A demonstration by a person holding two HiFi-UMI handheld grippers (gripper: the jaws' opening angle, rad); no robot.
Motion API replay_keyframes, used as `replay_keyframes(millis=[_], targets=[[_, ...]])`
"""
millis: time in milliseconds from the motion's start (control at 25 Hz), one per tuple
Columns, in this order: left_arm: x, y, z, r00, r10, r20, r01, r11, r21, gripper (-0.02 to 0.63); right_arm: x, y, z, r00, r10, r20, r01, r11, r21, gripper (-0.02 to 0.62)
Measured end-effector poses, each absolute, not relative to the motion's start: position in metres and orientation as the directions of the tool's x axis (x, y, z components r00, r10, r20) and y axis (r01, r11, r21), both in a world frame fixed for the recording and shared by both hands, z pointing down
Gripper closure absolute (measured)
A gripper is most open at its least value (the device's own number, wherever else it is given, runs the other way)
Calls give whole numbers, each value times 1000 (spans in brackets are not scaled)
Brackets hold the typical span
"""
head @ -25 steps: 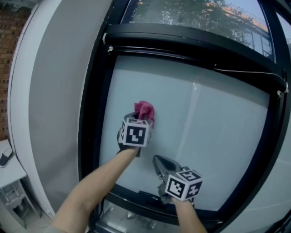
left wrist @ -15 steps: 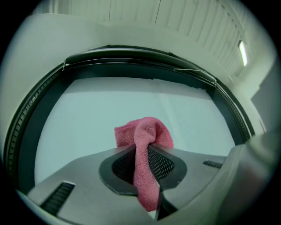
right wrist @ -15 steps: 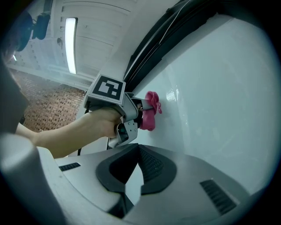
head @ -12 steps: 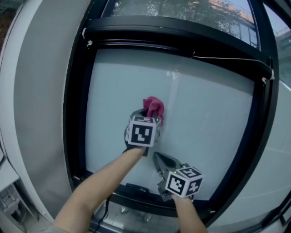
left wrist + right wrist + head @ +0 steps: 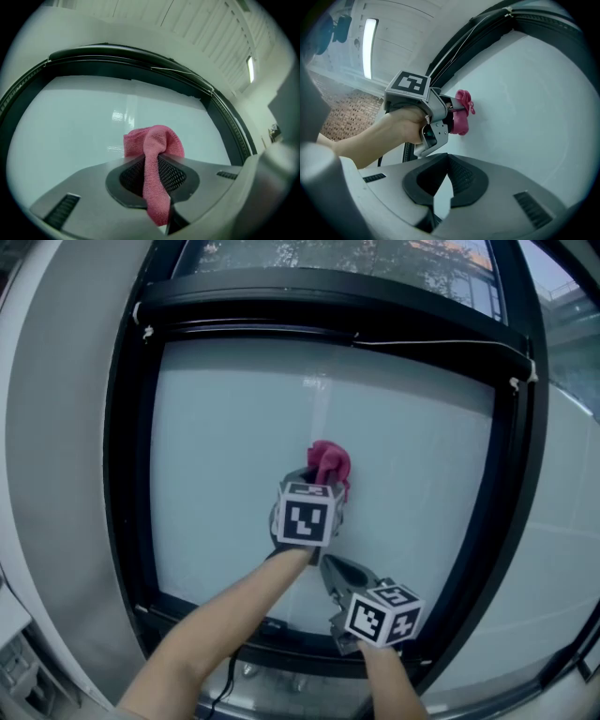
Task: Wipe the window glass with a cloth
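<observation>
Slid rightward, left gripper [image 5: 321, 478] pinching one pink cloth [image 5: 329, 461] against one glass pane [image 5: 225, 446], right gripper [image 5: 326, 565] jaws seemingly together, empty.

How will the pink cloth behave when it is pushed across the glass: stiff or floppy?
Probably floppy: the pink cloth hangs folded between the jaws of the left gripper. Likely light, and its looped weave should drag slightly on the window glass.
</observation>
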State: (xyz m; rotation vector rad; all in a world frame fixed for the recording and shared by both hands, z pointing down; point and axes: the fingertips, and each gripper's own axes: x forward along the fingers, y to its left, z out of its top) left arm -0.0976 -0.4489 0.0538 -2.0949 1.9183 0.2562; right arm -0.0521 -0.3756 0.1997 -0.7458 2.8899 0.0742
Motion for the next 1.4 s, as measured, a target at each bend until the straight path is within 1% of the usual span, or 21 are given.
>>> replay_keyframes(millis=[160, 360, 720, 1120, 1240, 1400], targets=[[-65, -457, 56, 135, -938, -318, -990, -114, -82, 554, -21, -382, 206, -836, -529, -145, -535, 845, 1, 594], [-14, -468, 58, 219, -923, -317, -975, -199, -94, 554, 25, -393, 213, -778, -614, -129, -620, 785, 1, 594], [81, -493, 74, 348, -886, -306, -938, -332, -103, 554, 120, -415, 225, -635, -766, -98, -772, 633, 49, 594], [143, -508, 77, 440, -846, -300, -897, -431, -99, 554, 185, -429, 238, -478, -875, -70, -877, 472, 87, 594], [160, -512, 77, 466, -831, -303, -883, -460, -95, 554, 202, -429, 239, -421, -903, -85, -906, 414, 91, 594], [181, -515, 78, 500, -811, -303, -863, -498, -90, 554, 224, -423, 228, -346, -923, -167, -937, 332, 108, 594]])
